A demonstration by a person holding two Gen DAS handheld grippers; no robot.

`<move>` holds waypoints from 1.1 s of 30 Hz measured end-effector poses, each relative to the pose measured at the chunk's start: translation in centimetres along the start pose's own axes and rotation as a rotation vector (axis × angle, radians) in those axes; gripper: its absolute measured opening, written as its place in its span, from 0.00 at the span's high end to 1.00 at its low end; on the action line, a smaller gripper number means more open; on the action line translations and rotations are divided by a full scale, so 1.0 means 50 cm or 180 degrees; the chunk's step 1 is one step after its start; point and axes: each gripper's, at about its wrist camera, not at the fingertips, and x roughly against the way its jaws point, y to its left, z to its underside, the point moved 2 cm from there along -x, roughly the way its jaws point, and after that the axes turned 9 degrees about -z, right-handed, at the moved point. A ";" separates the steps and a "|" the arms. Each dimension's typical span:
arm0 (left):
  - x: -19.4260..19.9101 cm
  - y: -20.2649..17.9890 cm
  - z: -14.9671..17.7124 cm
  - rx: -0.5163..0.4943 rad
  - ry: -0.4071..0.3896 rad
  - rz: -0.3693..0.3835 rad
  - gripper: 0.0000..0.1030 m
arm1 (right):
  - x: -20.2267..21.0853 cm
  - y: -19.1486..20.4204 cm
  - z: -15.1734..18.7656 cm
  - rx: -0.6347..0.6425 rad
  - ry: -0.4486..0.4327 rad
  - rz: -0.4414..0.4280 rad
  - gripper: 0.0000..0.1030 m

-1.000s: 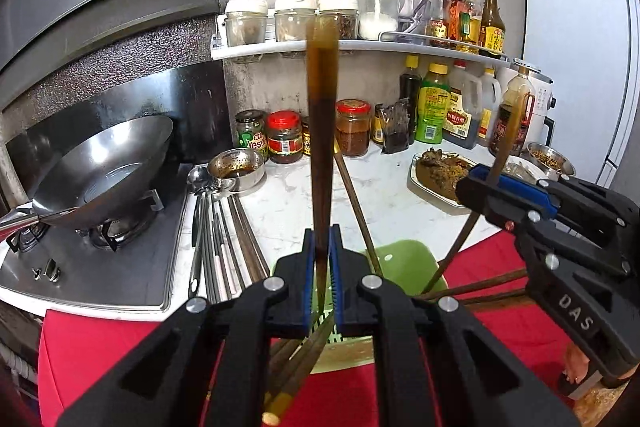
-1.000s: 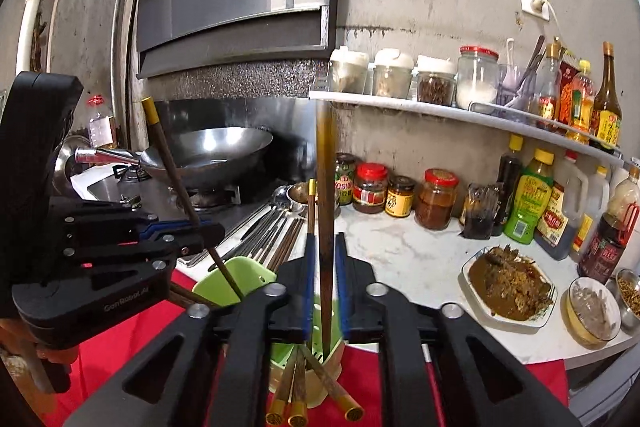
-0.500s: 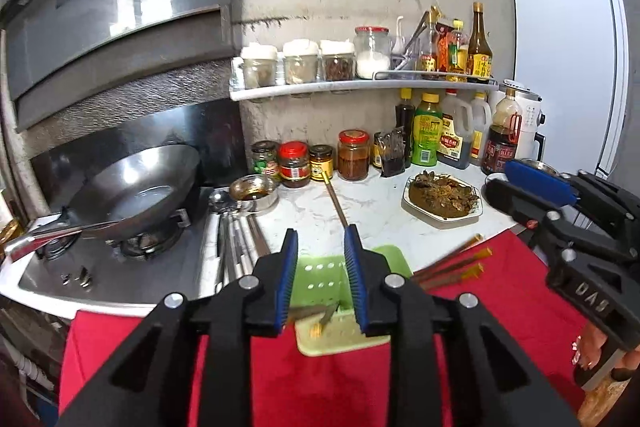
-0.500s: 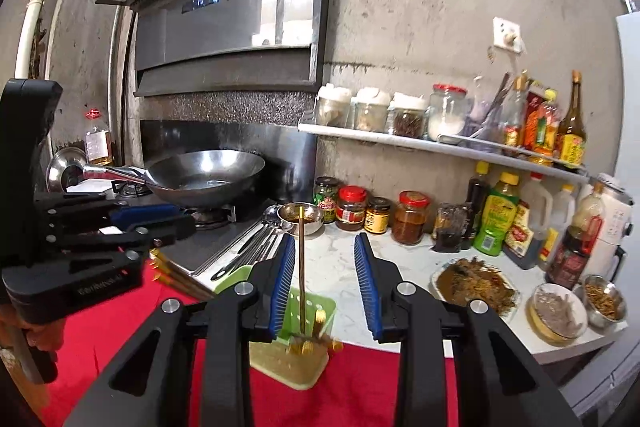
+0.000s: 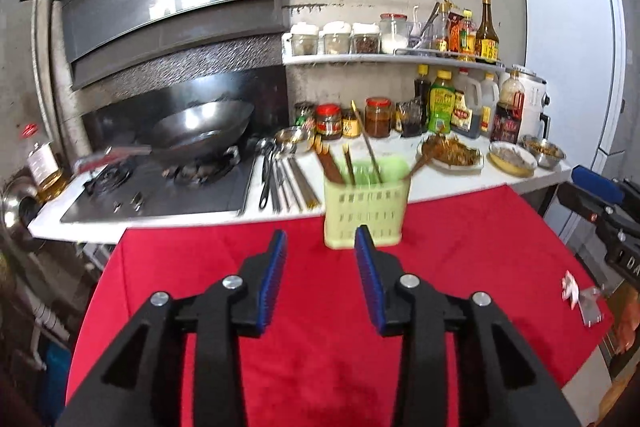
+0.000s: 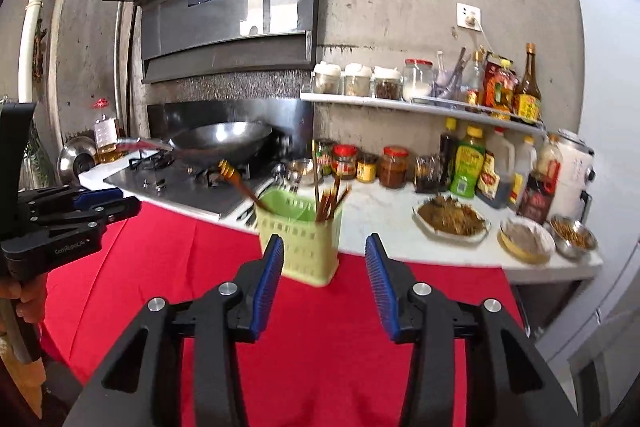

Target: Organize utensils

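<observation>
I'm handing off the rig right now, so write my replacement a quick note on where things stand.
Left tongs: open, empty, above the red cloth.
Right tongs: open, empty, same.
Green holder stands upright at the cloth's far edge, chopsticks already in it, leaning.
Left: the metal utensils lying on the white counter beside the stove, apparently unsorted.

The slotted utensil holder (image 5: 366, 213) was pale green, the chopsticks (image 6: 330, 201) brown (one gold-tipped), the cloth (image 5: 304, 311) plain red, the gripper pads (image 6: 266, 277) ribbed blue.
</observation>
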 end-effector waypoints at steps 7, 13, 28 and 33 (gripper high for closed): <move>0.072 0.012 0.133 0.0091 0.0170 -0.0158 0.46 | 0.078 0.032 0.107 -0.0136 0.0130 -0.0004 0.42; 0.117 0.010 0.190 0.0056 0.0257 -0.0229 0.24 | 0.124 0.054 0.155 -0.0273 0.0324 0.0075 0.22; 0.174 0.029 0.173 0.0200 0.0294 -0.0376 0.06 | 0.205 0.081 0.133 -0.0165 0.0409 0.0385 0.09; 0.181 0.025 0.167 0.0161 0.0266 -0.0367 0.06 | 0.205 0.064 0.127 -0.0226 0.0398 0.0453 0.09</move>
